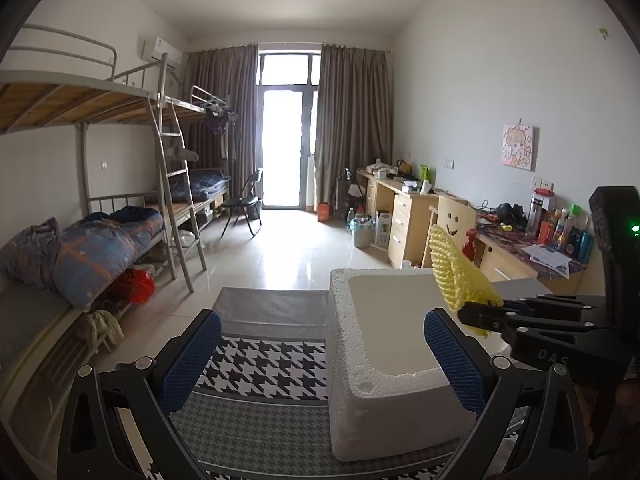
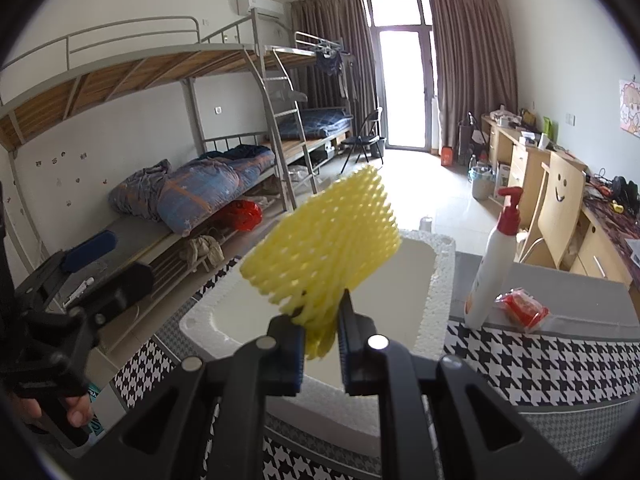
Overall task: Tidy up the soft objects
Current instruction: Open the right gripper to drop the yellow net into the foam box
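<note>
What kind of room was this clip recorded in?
Most likely a shared dormitory room. Metal bunk beds with rolled bedding line one wall, a row of cluttered wooden desks lines the other, and a curtained balcony door closes the far end.

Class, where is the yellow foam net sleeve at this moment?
The yellow foam net sleeve is pinched in the right tongs, held up above the open white foam box; the left wrist view shows it at right.
</note>
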